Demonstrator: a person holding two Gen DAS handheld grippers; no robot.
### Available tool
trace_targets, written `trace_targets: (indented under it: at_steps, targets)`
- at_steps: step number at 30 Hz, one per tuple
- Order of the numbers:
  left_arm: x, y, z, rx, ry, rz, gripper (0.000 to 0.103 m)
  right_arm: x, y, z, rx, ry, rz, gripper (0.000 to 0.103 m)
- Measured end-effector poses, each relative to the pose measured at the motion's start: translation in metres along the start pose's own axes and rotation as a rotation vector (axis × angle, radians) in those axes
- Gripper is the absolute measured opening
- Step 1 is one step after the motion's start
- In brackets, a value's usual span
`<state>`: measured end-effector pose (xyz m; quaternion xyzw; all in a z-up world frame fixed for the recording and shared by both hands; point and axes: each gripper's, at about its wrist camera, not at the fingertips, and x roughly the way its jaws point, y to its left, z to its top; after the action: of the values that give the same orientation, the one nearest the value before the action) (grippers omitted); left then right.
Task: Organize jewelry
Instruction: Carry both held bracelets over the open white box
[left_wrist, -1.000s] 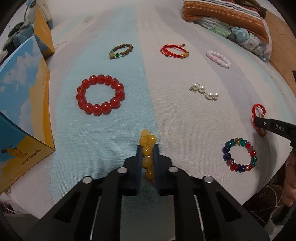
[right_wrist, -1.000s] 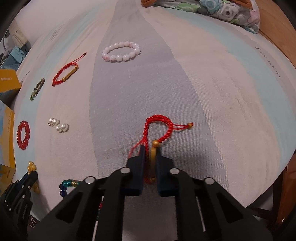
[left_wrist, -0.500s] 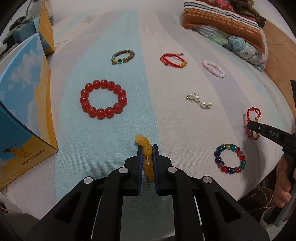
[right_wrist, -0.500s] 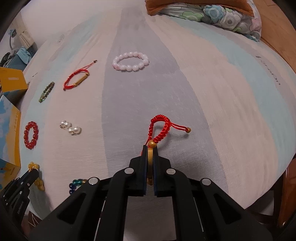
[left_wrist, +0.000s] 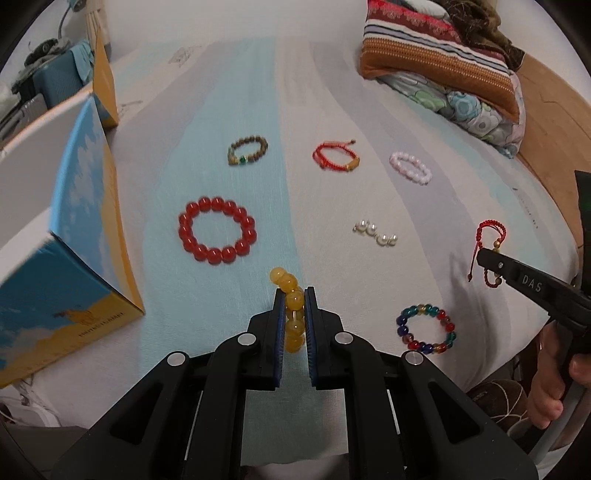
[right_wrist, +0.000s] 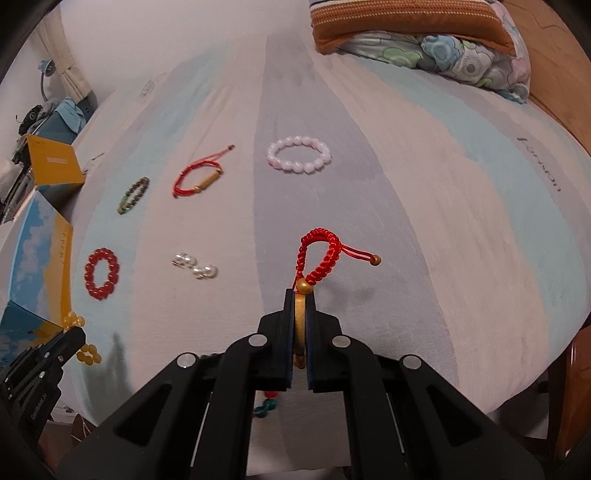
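While left gripper (left_wrist: 294, 295) pinches yellow bracelet (left_wrist: 291, 306) — right gripper (right_wrist: 300, 295) clamps red cord (right_wrist: 319, 254).

Pale blue, grey and cream stripes across the bedsheet (left_wrist: 221, 96); red bead bracelet (left_wrist: 217, 235); yellow bead bracelet (left_wrist: 291, 306); multicoloured bead bracelet (left_wrist: 425, 329).

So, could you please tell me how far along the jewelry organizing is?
Nothing looks put away yet. In hand: the left gripper clamps the yellow bead bracelet; the right gripper pinches the red braided cord bracelet. Left on the striped sheet: the red bead bracelet, pearls, pink bead bracelet and others.
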<state>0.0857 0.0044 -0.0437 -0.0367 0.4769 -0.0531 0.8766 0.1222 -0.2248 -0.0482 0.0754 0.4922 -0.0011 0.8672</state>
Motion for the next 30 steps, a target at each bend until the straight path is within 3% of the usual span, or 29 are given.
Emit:
trace_targets:
  at_steps: [14, 30]
  targets:
    - [-0.053, 0.018, 0.034, 0.012, -0.104, 0.051, 0.009, -0.038, 0.054, 0.022, -0.086, -0.064, 0.012, 0.004]
    - [-0.114, 0.082, 0.059, -0.048, -0.203, 0.123, 0.009, -0.075, 0.174, 0.046, -0.243, -0.145, 0.073, 0.004]
